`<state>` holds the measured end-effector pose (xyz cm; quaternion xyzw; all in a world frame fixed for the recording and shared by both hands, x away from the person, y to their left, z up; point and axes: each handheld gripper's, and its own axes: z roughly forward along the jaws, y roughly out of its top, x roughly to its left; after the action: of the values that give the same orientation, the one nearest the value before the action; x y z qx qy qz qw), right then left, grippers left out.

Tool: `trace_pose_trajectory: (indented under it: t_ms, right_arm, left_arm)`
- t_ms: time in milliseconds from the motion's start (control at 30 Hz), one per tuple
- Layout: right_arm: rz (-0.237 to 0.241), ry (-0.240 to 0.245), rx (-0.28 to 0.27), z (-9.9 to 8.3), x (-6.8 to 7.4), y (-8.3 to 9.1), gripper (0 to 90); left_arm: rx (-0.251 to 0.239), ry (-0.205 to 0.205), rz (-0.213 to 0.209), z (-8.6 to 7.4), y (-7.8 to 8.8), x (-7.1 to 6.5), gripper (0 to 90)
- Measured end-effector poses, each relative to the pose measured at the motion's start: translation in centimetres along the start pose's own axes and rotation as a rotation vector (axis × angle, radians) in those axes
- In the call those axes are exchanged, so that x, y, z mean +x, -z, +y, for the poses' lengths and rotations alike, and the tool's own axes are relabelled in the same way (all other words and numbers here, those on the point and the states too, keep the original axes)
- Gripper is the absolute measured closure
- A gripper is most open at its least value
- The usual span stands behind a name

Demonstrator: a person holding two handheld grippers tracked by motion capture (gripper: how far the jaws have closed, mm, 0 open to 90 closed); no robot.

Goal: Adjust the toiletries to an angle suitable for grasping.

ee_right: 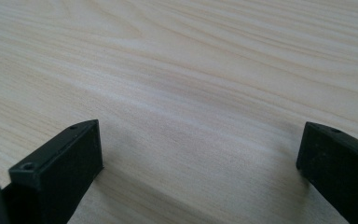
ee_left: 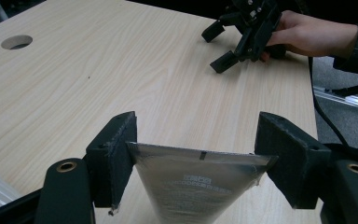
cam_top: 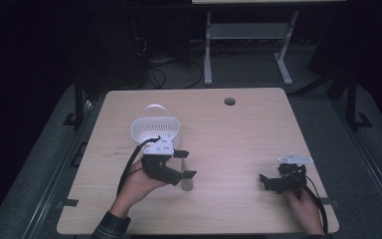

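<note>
Closest to me, my left gripper (ee_left: 193, 154) has a clear plastic pouch (ee_left: 196, 186) between its jaws. The pouch's sealed top edge spans the gap, its left corner touching the left pad (ee_left: 119, 158) and its right corner reaching the right pad (ee_left: 284, 154). The corners look barely pinched, so I read this as a light grip on the pouch, though the contact on the right is hard to judge.

From above, the pouch (cam_top: 187, 183) stands on the table (cam_top: 238, 134) beneath the left gripper (cam_top: 185, 164), with the white basket (cam_top: 155, 128) just beyond that gripper.

My right gripper (ee_right: 200, 158) rests low over bare wood, jaws spread wide with nothing between them. From above it (cam_top: 267, 181) sits well apart from the pouch, near the table's right edge.
</note>
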<state>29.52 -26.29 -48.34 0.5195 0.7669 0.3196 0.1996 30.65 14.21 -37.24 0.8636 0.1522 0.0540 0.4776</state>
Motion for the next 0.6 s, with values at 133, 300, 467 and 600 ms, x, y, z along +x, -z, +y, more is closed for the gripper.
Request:
trace_pose_trajectory:
  t_ms: [133,300,467,600]
  right_arm:
    - [0.0,0.0,0.0,0.0,0.0,0.0,0.0]
    - [0.0,0.0,0.0,0.0,0.0,0.0,0.0]
    - [0.001,0.0,0.0,0.0,0.0,0.0,0.0]
    - [0.001,0.0,0.0,0.0,0.0,0.0,0.0]
  left_arm:
    - [0.002,-0.005,0.005,0.0,0.1,-0.1,29.7]
    - [-0.017,0.009,0.009,0.1,0.3,0.0,29.8]
    - [-0.029,0.025,0.022,0.2,1.1,0.1,29.8]
    - [-0.033,0.023,0.031,0.3,1.4,0.1,29.8]
